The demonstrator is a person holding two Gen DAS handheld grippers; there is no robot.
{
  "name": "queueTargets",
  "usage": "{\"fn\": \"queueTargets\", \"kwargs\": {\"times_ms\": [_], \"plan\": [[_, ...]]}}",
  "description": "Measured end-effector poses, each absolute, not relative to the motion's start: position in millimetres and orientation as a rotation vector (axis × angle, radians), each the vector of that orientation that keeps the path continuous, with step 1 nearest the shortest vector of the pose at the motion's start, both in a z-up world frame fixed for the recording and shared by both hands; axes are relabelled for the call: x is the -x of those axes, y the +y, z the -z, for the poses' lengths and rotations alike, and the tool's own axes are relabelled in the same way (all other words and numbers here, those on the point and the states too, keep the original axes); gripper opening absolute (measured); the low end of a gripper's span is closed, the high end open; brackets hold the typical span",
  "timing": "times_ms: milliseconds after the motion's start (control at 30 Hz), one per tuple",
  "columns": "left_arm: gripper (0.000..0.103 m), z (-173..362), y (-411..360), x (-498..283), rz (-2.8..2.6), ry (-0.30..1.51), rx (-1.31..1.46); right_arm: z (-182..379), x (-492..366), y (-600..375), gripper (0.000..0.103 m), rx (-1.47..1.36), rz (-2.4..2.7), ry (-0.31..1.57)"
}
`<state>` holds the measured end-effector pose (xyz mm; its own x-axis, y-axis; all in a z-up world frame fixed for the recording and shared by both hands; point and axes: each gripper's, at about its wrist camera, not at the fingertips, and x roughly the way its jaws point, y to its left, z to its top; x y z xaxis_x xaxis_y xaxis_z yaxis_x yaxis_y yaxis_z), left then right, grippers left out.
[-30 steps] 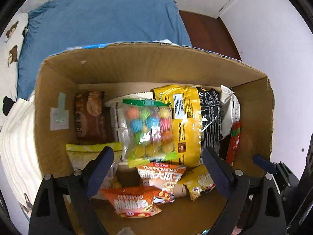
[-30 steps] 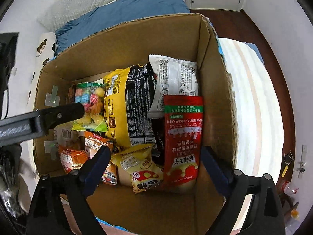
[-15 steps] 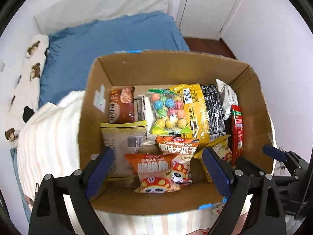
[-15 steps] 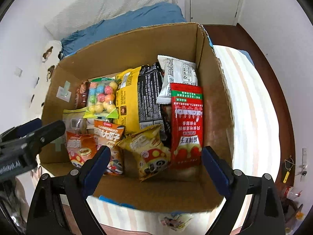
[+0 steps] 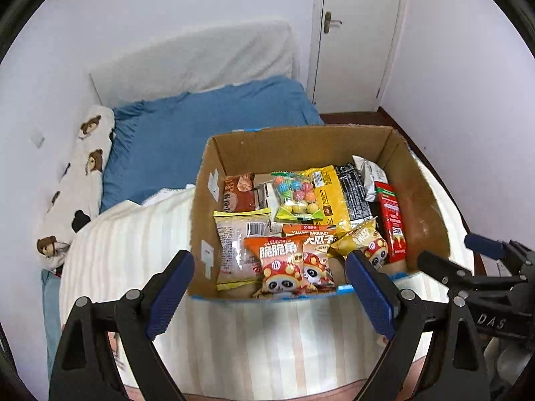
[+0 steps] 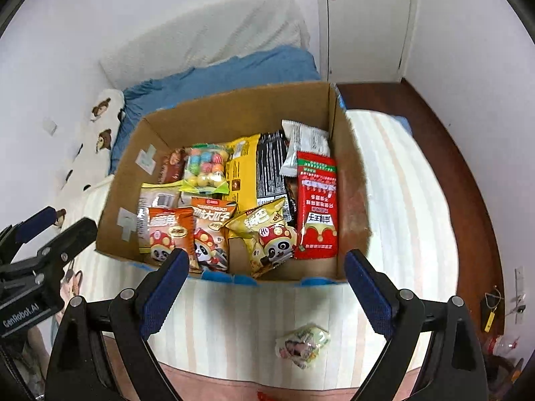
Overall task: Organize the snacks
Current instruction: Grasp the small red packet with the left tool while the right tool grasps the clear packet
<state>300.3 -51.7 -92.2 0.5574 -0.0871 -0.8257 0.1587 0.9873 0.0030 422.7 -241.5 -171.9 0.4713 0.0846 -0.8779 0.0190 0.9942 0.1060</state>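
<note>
Brown cardboard box (image 5: pixel 418 200): we see it open on top, sitting on the bed, at 12 o'clock from both our tongs.
Striped cover (image 6: pixel 394 180): cream with pale lines, it lies under the box.
Left tongs (image 5: pixel 269 287): ours are spread wide and hold nothing. They hang above the cover, just in front of the box's near wall.
Right tongs (image 6: pixel 262 284): ours are wide too, with nothing in them, also near the front wall.
Orange bag (image 5: pixel 279 264): it has a panda in a mushroom hat and leans at the front of the box.
Yellow panda bag (image 6: pixel 267 234): it sits at 3 o'clock from the orange bag.
Red packet (image 6: pixel 316 200): long and flat, it lies along the right wall.
Candy ball bag (image 5: pixel 296 198): clear, with many colours, it rests on other snacks near the middle.
Big yellow bag (image 5: pixel 329 200): it lies at 3 o'clock from the candy balls, touching them.
Brown packet (image 5: pixel 237 193): it sits at 9 o'clock from the candy balls.
Small loose packet (image 6: pixel 302 342): it lies alone on the cover outside the box, at 6 o'clock from it.
Blue blanket (image 5: pixel 207 127): it lies behind the box.
</note>
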Motion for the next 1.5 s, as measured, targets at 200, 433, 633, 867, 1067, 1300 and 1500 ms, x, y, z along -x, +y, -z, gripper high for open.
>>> {"fn": "queueTargets", "kwargs": {"times_ms": [200,433,633,867,1067,1300,1500], "plan": [[0.093,70.6,-48.1,-263.5,0.139,0.911,-0.066,140.0,-384.8,-237.8,0.096,-0.087,-0.037,0.986],[0.093,52.1,-48.3,-229.9,0.147,0.865,-0.042,106.6,-345.9,-236.3,0.096,-0.111,-0.057,0.915],[0.093,41.9,-51.2,-205.6,0.152,0.851,-0.030,91.6,-318.9,-239.6,0.096,-0.144,-0.077,0.887],[0.093,79.2,-68.1,-181.7,0.170,0.956,-0.053,132.7,-290.0,-271.2,0.096,-0.258,-0.046,0.989],[0.093,174.1,-109.6,-175.6,0.318,1.279,-0.049,214.6,-257.2,-316.0,0.070,-0.413,0.015,1.161],[0.093,280.5,-150.0,-172.0,0.428,1.636,0.159,286.2,-215.9,-353.4,0.064,-0.516,0.110,1.293],[0.043,329.1,-168.4,-179.7,0.407,1.742,0.276,316.9,-199.4,-371.7,0.064,-0.547,0.162,1.348]]}}
